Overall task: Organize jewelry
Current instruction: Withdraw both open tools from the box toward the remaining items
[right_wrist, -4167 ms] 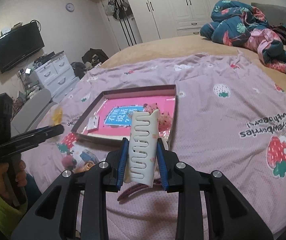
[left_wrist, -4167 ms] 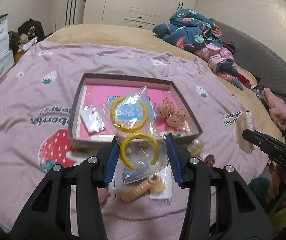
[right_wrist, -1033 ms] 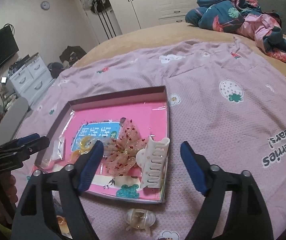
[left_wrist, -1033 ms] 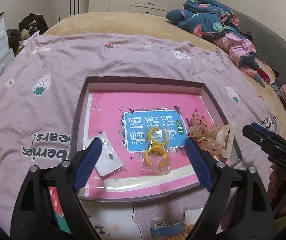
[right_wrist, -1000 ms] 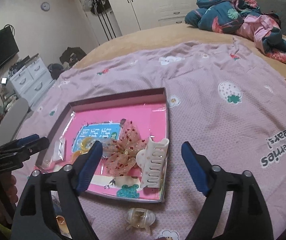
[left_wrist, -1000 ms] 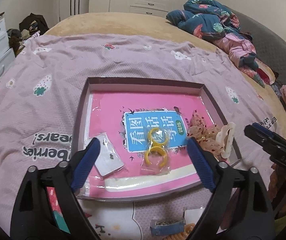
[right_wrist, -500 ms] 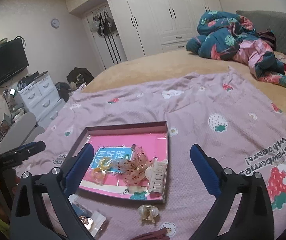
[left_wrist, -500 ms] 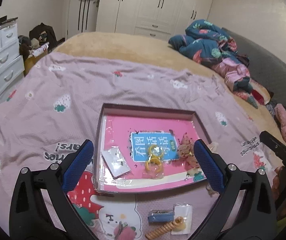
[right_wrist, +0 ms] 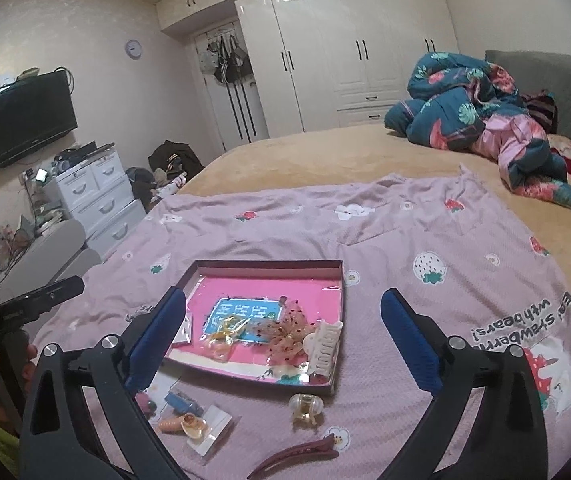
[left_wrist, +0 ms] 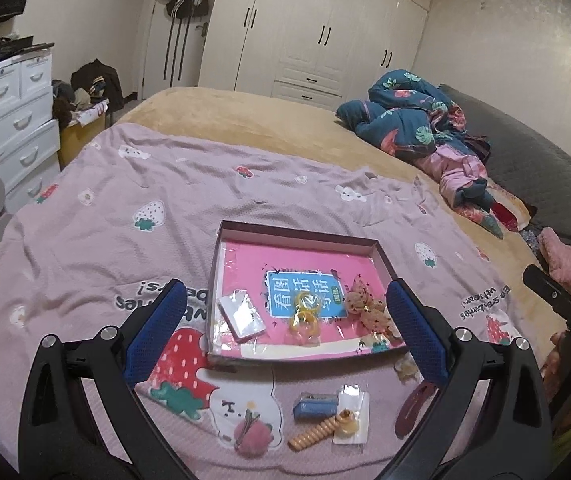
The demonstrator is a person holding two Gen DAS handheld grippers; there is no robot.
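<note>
A shallow box point(left_wrist: 296, 236) with a pink bottom lies on the purple blanket, also in the right wrist view point(right_wrist: 269, 264). In it are bagged yellow rings point(left_wrist: 305, 315), a small white packet point(left_wrist: 241, 314), a beige bow point(right_wrist: 285, 334) and a white claw clip point(right_wrist: 323, 346). In front of it lie a clear claw clip point(right_wrist: 305, 404), a maroon hair clip point(right_wrist: 297, 454), a blue packet point(left_wrist: 315, 406), an orange coil tie point(left_wrist: 313, 436) and a pink scrunchie point(left_wrist: 251, 438). My left gripper point(left_wrist: 285, 332) and right gripper point(right_wrist: 283, 336) are open, empty, held above the bed.
A rumpled blue and pink quilt point(left_wrist: 417, 128) lies at the far right of the bed. White drawers point(left_wrist: 13, 120) stand at the left, wardrobes point(left_wrist: 317, 40) behind. A TV point(right_wrist: 25, 118) hangs on the wall.
Both grippers let go of their items into the box, opened wide and drew back and up from it. The rings' bag and the white clip now lie in the box.
</note>
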